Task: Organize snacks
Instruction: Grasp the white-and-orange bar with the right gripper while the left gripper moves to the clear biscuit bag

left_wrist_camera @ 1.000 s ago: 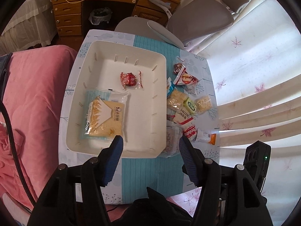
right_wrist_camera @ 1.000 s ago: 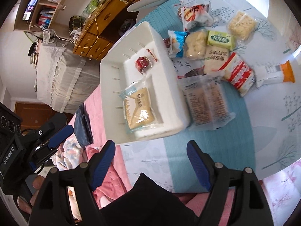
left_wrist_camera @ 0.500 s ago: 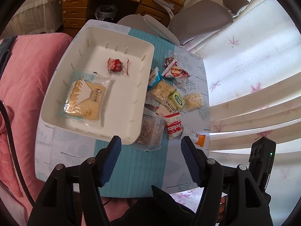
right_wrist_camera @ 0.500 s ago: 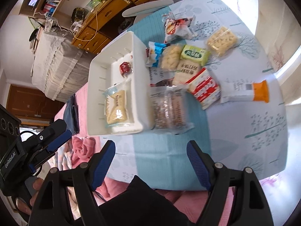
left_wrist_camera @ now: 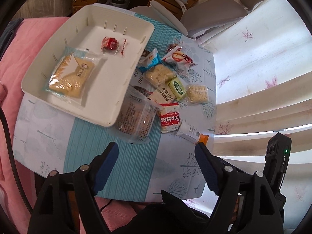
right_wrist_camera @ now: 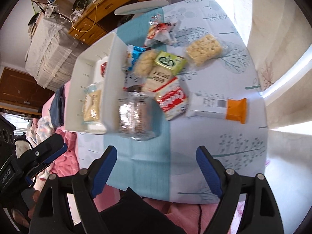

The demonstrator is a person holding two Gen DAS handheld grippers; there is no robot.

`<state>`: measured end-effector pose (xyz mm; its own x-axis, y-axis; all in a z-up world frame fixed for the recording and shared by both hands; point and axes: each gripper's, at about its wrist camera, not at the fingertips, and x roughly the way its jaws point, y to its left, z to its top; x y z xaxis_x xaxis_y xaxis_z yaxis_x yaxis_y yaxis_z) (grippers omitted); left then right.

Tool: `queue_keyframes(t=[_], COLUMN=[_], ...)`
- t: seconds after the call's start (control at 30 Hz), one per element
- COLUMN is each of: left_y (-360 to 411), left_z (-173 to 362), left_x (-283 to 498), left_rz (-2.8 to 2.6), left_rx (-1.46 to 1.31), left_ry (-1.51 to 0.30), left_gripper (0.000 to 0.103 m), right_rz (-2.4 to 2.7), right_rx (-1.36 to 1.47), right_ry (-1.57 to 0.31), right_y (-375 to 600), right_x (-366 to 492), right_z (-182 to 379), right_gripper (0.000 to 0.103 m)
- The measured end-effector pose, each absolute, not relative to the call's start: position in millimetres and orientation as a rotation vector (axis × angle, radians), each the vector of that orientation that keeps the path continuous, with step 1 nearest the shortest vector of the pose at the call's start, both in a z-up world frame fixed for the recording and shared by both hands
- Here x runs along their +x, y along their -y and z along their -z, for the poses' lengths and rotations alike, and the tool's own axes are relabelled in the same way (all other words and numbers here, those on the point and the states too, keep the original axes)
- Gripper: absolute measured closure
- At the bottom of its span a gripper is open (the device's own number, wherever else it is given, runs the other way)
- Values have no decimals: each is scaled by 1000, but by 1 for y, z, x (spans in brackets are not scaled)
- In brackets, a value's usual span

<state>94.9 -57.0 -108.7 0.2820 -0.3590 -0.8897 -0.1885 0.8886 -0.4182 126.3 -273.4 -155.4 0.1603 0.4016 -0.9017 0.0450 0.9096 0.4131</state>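
White tray (left_wrist_camera: pixel 124 89) holds two packets, loose snacks (left_wrist_camera: pixel 169 89) lie beside it on the tabletop (left_wrist_camera: pixel 81 148), clear of both the left gripper (left_wrist_camera: pixel 156 152) and right gripper (right_wrist_camera: pixel 156 156), jaws empty and opening.

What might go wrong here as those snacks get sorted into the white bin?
The clear packet lies tucked against the bin, so grabbing it may shove the bin. The snacks overlap in a heap, so the left claw may catch two. The orange-ended packet lies near the table's edge and could slide off.
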Motion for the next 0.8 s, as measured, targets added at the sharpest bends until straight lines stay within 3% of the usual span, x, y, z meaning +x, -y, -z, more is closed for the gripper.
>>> queue_keyframes(t=[0.33, 0.8], left_y=[90, 125], left_z=[143, 196], left_x=[89, 83], left_rz=[26, -157], left_rx=[-435, -209], left_ry=[-1258, -1064], left_gripper=[22, 22], right_rz=[-253, -323], right_rx=[269, -61], right_ry=[-1380, -1267], right_y=[308, 308], right_x=[134, 135], right_z=[179, 208], right_gripper=[19, 19])
